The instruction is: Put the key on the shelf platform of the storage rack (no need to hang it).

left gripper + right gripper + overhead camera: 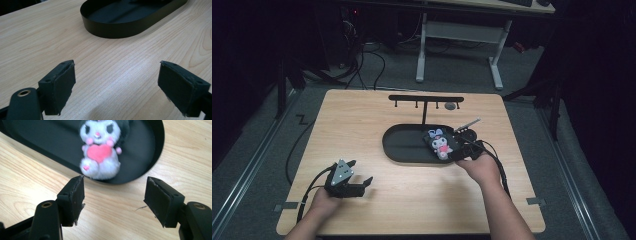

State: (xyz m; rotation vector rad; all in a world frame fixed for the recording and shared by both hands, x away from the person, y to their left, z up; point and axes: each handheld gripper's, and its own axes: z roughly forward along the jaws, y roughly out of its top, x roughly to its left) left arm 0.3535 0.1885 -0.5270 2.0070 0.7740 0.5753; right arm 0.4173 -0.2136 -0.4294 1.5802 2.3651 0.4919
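A small plush toy (440, 142), grey-white with black ears and a pink heart, lies in the right end of the black oval tray (398, 155). In the right gripper view the toy (100, 152) sits just inside the tray's rim (152, 162). My right gripper (115, 200) is open over the wood just outside that rim, with nothing between its pads. In the high view my right gripper (456, 152) is at the tray's right end, next to the toy. My left gripper (362, 171) rests open at the front left of the table. Ahead of the left gripper (117, 90) lies bare wood, then the tray (110, 31).
A black T-shaped rack with hooks (426, 99) stands behind the tray, a small grey item (450, 106) hanging under its bar. A thin silver rod (468, 123) sticks out near the tray's back right. Cables trail from both grippers. Table edges are well away.
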